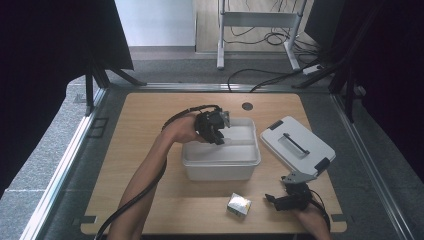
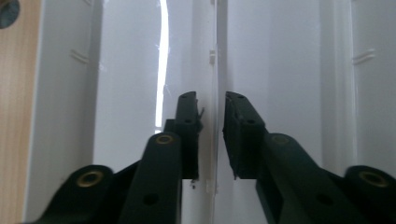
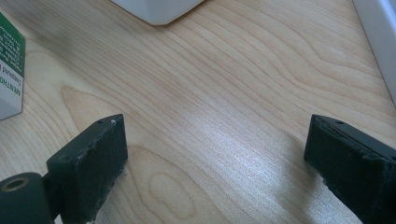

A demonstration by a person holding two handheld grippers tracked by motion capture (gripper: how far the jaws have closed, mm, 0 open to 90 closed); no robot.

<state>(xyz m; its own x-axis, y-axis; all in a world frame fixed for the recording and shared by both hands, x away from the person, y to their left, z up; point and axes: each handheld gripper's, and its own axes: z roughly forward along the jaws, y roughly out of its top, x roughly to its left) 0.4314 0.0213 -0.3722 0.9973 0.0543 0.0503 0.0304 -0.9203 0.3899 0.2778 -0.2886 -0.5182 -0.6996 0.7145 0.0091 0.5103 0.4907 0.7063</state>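
High view: the left gripper (image 1: 215,131) reaches into the open white bin (image 1: 220,167), its jaws clamped on the thin divider (image 2: 215,70) inside, though full pad contact is hard to confirm. The lid (image 1: 297,145) already lies off beside it. The right gripper (image 1: 280,200) rests with jaws apart near a small box (image 1: 239,205), probably still to be packed.

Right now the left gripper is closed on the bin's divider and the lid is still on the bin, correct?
Not quite. The high view shows the lid lying on the table right of the bin. The left gripper does clasp the divider.
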